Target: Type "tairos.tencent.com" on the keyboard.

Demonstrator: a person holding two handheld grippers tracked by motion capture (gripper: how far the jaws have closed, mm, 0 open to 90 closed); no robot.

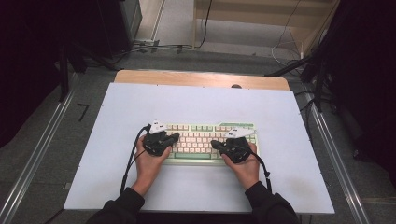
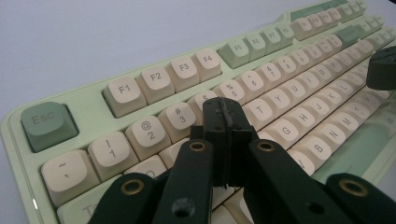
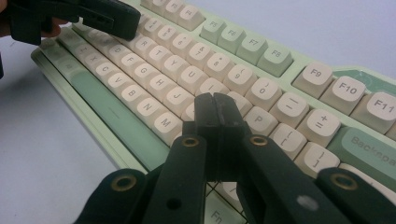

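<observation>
High view: both grippers, left (image 1: pixel 173 138) and right (image 1: pixel 215 144), hover over the keyboard (image 1: pixel 205 127), jaws pressed together, holding nothing.

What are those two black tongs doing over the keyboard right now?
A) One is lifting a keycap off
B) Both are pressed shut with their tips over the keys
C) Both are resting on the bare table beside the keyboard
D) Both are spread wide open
B: the left tongs and the right tongs each have their jaws pressed together with nothing between them, tips poised over the letter rows of the green and cream keyboard.
</observation>
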